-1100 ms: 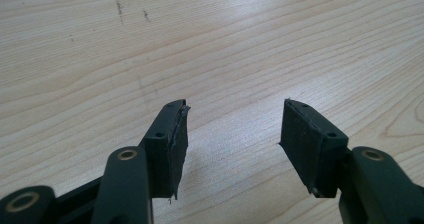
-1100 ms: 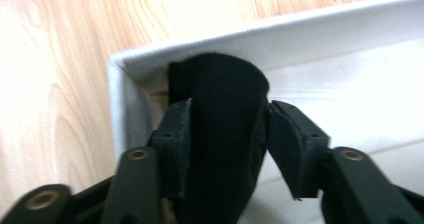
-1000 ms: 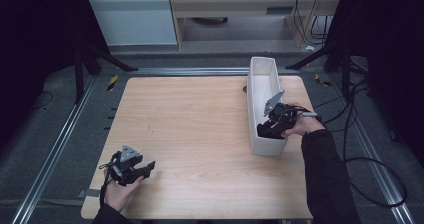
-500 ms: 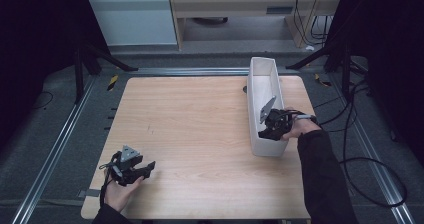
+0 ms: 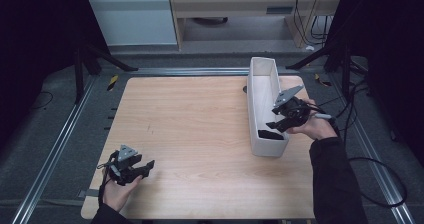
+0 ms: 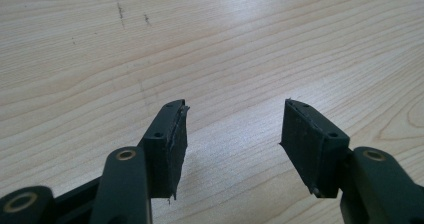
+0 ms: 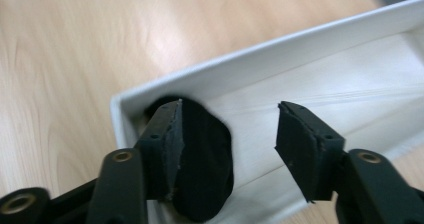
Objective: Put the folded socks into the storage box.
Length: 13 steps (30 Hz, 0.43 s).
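A long white bin point(image 5: 264, 149) stands on the right side of the wooden table point(image 5: 200, 119). A dark, soft-looking object point(image 5: 269, 134) lies at the bin's near end, on its floor. My right gripper point(image 5: 274, 126) hovers just above that end, tilted down, and its jaws have just been opening. In the right gripper view the dark object point(image 7: 206, 169) lies below and beside the left finger point(image 7: 162, 144) of my right gripper point(image 7: 227, 119), not pressed by either pad. My left gripper point(image 5: 148, 166) rests open at the table's near left; nothing is between its fingers point(image 6: 232, 119).
The bin's point(image 7: 280, 49) far part holds nothing I can see. Metal rails run along both sides of the table, and cables trail on the floor to the right. A cabinet and shelf stand beyond the far edge.
My right gripper has lifted a little out of the bin's near end and its jaws have spread apart, leaving the dark object on the bin floor. The left gripper has stayed put.
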Available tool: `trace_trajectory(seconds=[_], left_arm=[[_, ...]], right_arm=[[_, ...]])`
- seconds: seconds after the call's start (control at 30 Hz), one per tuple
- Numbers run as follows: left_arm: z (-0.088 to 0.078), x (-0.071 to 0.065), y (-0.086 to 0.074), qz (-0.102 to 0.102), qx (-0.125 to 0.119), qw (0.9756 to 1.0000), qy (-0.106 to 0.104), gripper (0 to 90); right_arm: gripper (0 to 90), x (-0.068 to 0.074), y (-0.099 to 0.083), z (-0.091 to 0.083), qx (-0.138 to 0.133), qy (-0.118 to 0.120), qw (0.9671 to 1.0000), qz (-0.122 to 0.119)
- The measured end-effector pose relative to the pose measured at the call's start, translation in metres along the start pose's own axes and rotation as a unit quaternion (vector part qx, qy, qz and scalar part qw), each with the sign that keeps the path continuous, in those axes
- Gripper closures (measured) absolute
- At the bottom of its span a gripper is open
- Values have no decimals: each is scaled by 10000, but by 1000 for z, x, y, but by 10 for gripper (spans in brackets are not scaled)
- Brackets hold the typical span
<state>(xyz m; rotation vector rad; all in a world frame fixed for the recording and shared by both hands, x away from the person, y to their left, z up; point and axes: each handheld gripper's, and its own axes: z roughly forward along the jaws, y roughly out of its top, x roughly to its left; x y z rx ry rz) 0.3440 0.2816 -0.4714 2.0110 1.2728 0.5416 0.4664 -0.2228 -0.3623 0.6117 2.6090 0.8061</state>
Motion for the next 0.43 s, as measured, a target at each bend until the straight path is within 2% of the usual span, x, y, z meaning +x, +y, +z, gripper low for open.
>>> trace_trajectory(seconds=[0.03, 0.07, 0.1, 0.17, 0.23, 0.27, 0.37, 0.43], left_arm=[[-1, 1, 1, -22, -34, 10000, -8, 423], [-1, 1, 1, -22, -34, 10000, -8, 423], [-3, 3, 1, -42, -73, 10000, 5, 423], [-5, 4, 2, -45, -87, 10000, 6, 430], [-7, 6, 3, -79, -125, 9999, 30, 443], [-8, 6, 3, -101, -136, 9999, 32, 452], [-10, 9, 3, -146, -148, 9998, 75, 484], [-11, 9, 3, -157, -155, 9997, 73, 506]], right_arm=[[382, 1, 0, -6, -146, -102, 9997, 187], [382, 1, 0, -6, -146, -102, 9997, 187], [345, 4, -3, -17, -530, -312, 9958, 683], [320, 10, -7, -24, -732, -411, 9921, 927], [284, 17, -14, -30, -995, -549, 9863, 1198], [272, 22, -18, -33, -1112, -606, 9830, 1329], [242, 35, -32, -40, -1431, -902, 9684, 1835], [234, 43, -44, -43, -1564, -1036, 9609, 2036]])
